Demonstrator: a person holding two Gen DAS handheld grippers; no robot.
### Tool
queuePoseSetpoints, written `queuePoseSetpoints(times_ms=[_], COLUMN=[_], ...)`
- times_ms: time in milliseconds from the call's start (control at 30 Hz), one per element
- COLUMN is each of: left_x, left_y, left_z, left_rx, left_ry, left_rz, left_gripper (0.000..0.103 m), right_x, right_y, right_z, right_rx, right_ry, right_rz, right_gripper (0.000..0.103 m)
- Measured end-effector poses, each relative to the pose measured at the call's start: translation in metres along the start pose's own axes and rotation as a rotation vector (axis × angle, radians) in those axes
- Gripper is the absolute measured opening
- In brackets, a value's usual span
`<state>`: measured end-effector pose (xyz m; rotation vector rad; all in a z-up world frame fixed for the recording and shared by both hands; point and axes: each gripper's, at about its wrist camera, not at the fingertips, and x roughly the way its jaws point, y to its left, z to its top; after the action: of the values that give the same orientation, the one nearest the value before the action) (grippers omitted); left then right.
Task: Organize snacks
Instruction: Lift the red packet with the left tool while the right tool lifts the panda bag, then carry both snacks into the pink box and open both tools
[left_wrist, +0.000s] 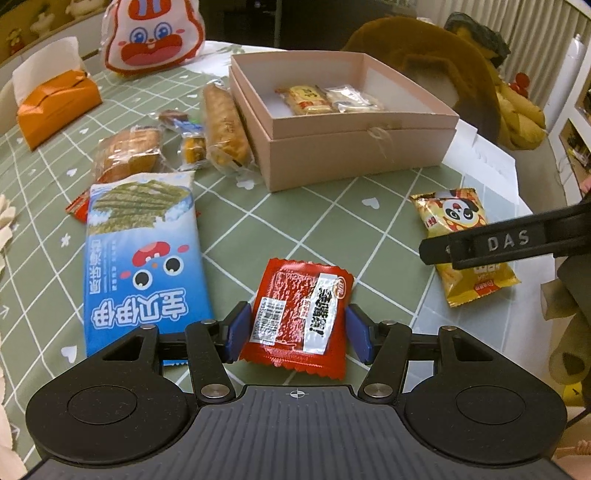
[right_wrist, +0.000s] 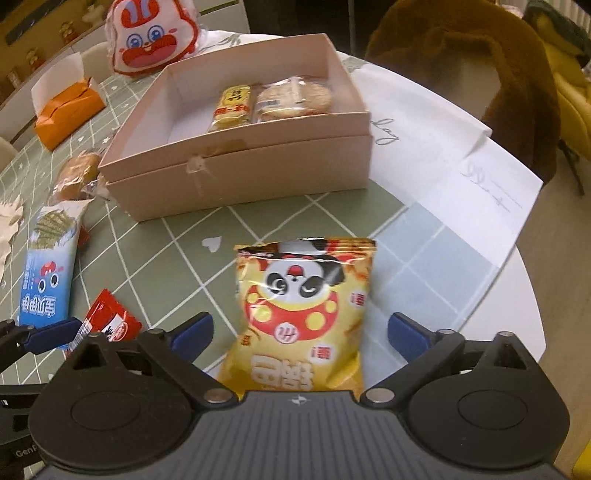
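Your left gripper (left_wrist: 293, 328) bracketed the red packet (left_wrist: 297, 317) on the tabletop (left_wrist: 369, 236), pads beside its edges, not visibly pinching; your right gripper (right_wrist: 299, 332) gaped around the yellow panda bag (right_wrist: 303, 314). Slick foil risked squirting free, or missing the pink box (right_wrist: 236, 173) beyond.

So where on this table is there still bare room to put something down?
Bare green cloth lies between the pink cardboard box, red foil packet and yellow panda bag. The box's near half is empty. Left of the box, wrapped pastries crowd together.
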<state>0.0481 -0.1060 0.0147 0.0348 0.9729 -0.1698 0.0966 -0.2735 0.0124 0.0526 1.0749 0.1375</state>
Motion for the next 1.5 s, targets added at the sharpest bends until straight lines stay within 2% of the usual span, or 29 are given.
queuePoseSetpoints(times_ms=[100, 133, 167, 267, 367, 500, 600, 700, 767, 867, 933, 967, 1067, 1133, 1200, 1233, 1267, 1300, 1333, 1367, 1500], left_x=[-0.001, -0.002, -0.002, -0.005, -0.009, -0.013, -0.022, -0.041, -0.062, -0.100, -0.114, -0.115, -0.103, -0.080, -0.046, -0.019, 0.012, 0.032, 0.047, 0.051, 0.045], left_y=[0.004, 0.006, 0.007, 0.008, 0.001, -0.004, -0.011, -0.013, -0.008, -0.001, 0.003, 0.005, 0.013, 0.021, 0.033, 0.041, 0.050, 0.056, 0.064, 0.070, 0.091], left_z=[0.000, 0.001, 0.001, 0.000, -0.003, -0.005, -0.002, 0.009, 0.029, 0.075, 0.106, 0.119, 0.156, 0.176, 0.189, 0.196, 0.202, 0.204, 0.202, 0.200, 0.197], left_rx=[-0.036, -0.046, -0.058, -0.086, -0.051, -0.036, -0.012, -0.007, -0.019, -0.017, -0.002, 0.003, -0.009, -0.044, -0.095, -0.133, -0.184, -0.220, -0.265, -0.290, -0.301], left_ry=[-0.002, -0.001, 0.001, 0.006, -0.004, -0.010, -0.046, -0.117, -0.199, -0.357, -0.416, -0.419, -0.414, -0.419, -0.426, -0.372, -0.273, -0.208, -0.174, -0.177, -0.201], left_rz=[-0.019, -0.025, -0.031, -0.053, -0.024, -0.027, -0.023, -0.035, -0.058, -0.063, -0.058, -0.059, -0.092, -0.141, -0.223, -0.252, -0.266, -0.275, -0.291, -0.293, -0.254], left_gripper=[0.062, 0.062, 0.060, 0.059, 0.058, 0.057, 0.056, 0.056, 0.056, 0.056, 0.057, 0.058, 0.059, 0.064, 0.069, 0.068, 0.066, 0.065, 0.064, 0.063, 0.063], right_x=[-0.003, -0.004, -0.006, -0.010, -0.016, -0.028, -0.039, -0.056, -0.076, -0.115, -0.138, -0.145, -0.150, -0.137, -0.114, -0.096, -0.080, -0.064, -0.047, -0.037, -0.024], right_y=[0.007, 0.009, 0.011, 0.011, 0.008, -0.001, -0.009, -0.017, -0.020, -0.019, -0.018, -0.017, -0.012, -0.007, -0.003, 0.000, 0.001, 0.003, 0.006, 0.007, 0.007], right_z=[-0.001, -0.002, -0.003, -0.007, -0.012, -0.018, -0.017, -0.010, 0.004, 0.041, 0.073, 0.089, 0.139, 0.169, 0.193, 0.206, 0.215, 0.224, 0.231, 0.234, 0.220], right_rx=[-0.053, -0.075, -0.090, -0.103, -0.105, -0.095, -0.078, -0.052, -0.050, -0.077, -0.092, -0.095, -0.103, -0.112, -0.118, -0.110, -0.097, -0.084, -0.071, -0.062, -0.071], right_ry=[-0.017, -0.021, -0.022, -0.009, -0.001, -0.001, -0.024, -0.062, -0.111, -0.228, -0.299, -0.317, -0.338, -0.338, -0.319, -0.291, -0.268, -0.237, -0.194, -0.167, -0.162], right_rz=[-0.020, -0.030, -0.030, 0.010, 0.035, 0.055, 0.073, 0.101, 0.131, 0.143, 0.151, 0.156, 0.168, 0.159, 0.157, 0.142, 0.129, 0.115, 0.100, 0.094, 0.106], right_gripper=[0.080, 0.072, 0.069, 0.066, 0.064, 0.063, 0.063, 0.063, 0.063, 0.063, 0.063, 0.063, 0.063, 0.064, 0.075, 0.088, 0.089, 0.089, 0.089, 0.089, 0.088])
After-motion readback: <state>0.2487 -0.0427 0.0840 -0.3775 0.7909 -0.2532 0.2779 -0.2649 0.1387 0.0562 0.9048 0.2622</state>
